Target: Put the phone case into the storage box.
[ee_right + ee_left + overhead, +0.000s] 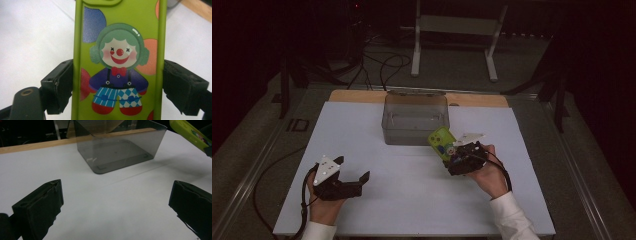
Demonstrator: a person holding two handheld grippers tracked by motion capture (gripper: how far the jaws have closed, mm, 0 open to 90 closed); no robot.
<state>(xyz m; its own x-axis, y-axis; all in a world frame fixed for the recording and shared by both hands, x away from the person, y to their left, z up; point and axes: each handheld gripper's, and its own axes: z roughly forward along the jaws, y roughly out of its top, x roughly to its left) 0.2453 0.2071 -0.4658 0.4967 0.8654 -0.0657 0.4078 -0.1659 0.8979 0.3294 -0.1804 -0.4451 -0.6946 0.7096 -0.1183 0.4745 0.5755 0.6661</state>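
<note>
A: Nearest?
B: Left tongs gape wide, holding nothing, over the white counter. Right tongs clamp the green phone case by its edges, raised.
A: Beyond?
B: The smoky plastic bin, bare inside.

- The right claw has a lime green phone case clamped between its two black jaws, one pressing each long edge.
- The case runs straight up out of the top of the picture, printed side facing the camera.
- The print is a cartoon clown: green hair, red nose, red bow tie, blue checked trousers.
- Blue and orange blobs sit around him.
- A white desk lies underneath, with a wooden strip at the top right corner.
</note>
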